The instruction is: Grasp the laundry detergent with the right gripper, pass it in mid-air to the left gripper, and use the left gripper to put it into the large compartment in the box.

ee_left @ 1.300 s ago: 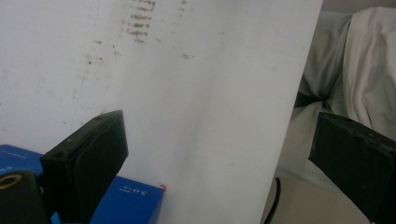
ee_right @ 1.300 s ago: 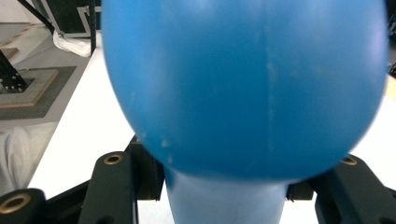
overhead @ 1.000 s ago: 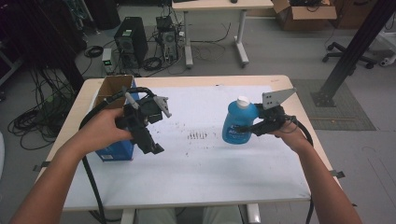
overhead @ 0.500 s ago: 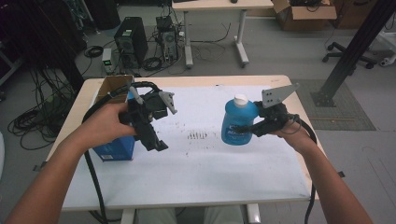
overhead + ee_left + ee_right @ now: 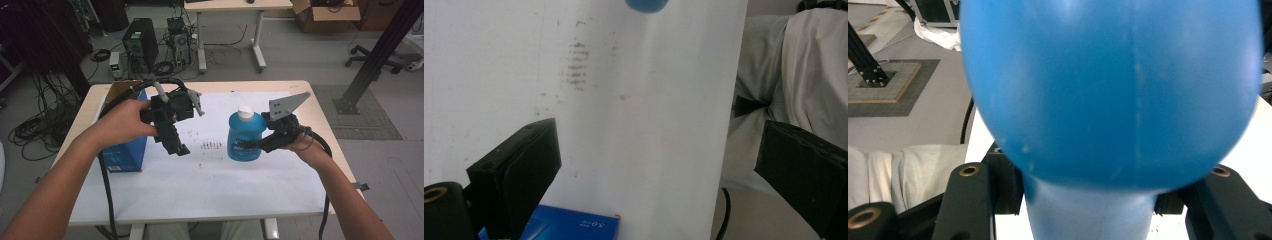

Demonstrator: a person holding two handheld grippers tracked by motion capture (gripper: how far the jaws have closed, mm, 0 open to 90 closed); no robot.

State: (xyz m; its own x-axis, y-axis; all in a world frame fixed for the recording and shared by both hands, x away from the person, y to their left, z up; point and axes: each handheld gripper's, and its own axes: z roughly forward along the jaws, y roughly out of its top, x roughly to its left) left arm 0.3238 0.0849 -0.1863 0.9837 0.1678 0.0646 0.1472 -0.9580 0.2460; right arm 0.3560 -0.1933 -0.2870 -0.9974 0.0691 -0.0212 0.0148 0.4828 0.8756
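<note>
I see a grey floor [image 5: 310,55] around the pale wooden worktop [image 5: 320,135]. Far behind stands a white-legged desk [image 5: 227,6], with computer towers [image 5: 140,47] and tangled cables [image 5: 35,132] at left, a cardboard box [image 5: 325,12] and an office chair [image 5: 395,50] far right.

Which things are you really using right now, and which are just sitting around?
In use:
- blue bottle, clamped in the right claw
- left claw, open and holding nothing

Just sitting around:
- blue box on the table
- computer tower on the floor
</note>
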